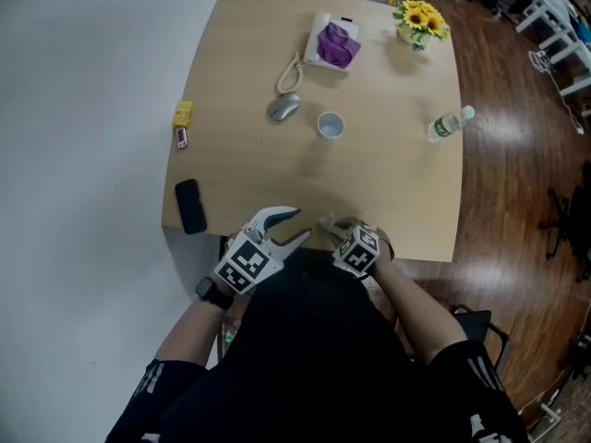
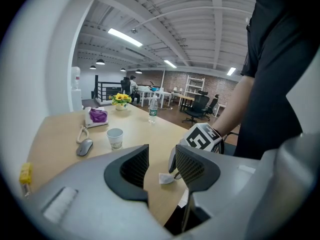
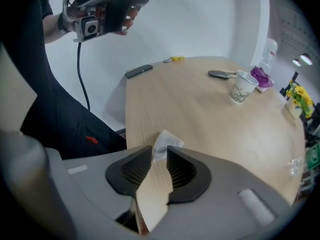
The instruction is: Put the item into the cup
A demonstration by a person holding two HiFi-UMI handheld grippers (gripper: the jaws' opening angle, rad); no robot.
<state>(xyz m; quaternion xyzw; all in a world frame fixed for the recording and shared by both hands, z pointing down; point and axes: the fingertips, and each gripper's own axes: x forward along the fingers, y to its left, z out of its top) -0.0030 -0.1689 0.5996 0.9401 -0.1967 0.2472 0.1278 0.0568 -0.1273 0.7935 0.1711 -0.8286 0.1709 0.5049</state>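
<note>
At near table (image 1: 388, 173) edge, right by the person's body: right gripper (image 1: 328, 221) low over the wood, jaws spread wide. Small crumpled white item (image 3: 165, 143) sits right at its tips, lying on the tabletop in the gap. Pads don't look pressed on it, so not held. The left gripper view shows the same item (image 2: 166, 178) flat on the table just beside the right gripper's jaw.

Left gripper (image 1: 291, 227) just beside it to the left, above the edge, jaws also spread, nothing between them but table seen through the gap.

Black phone (image 1: 190, 206) on the left edge, a bit further out.

Mid-table: white cup (image 1: 331, 125), upright, well apart from the item and both grippers. Grey mouse (image 1: 283, 107) just left of it, water bottle (image 1: 448, 124) off to the right.

Far edge: desk phone with purple cloth (image 1: 331, 42), sunflowers (image 1: 420, 18).

Step, as I judge it: the pickup. Item not gripped, not in the cup.

Next move calls for closing the right jaws on the item. It's thin and crumpled, so the tips need to be low at the table surface. Then lift and carry it forward over the cup mouth and let go. Light scrap, could slip out or snag on a pad at release.
</note>
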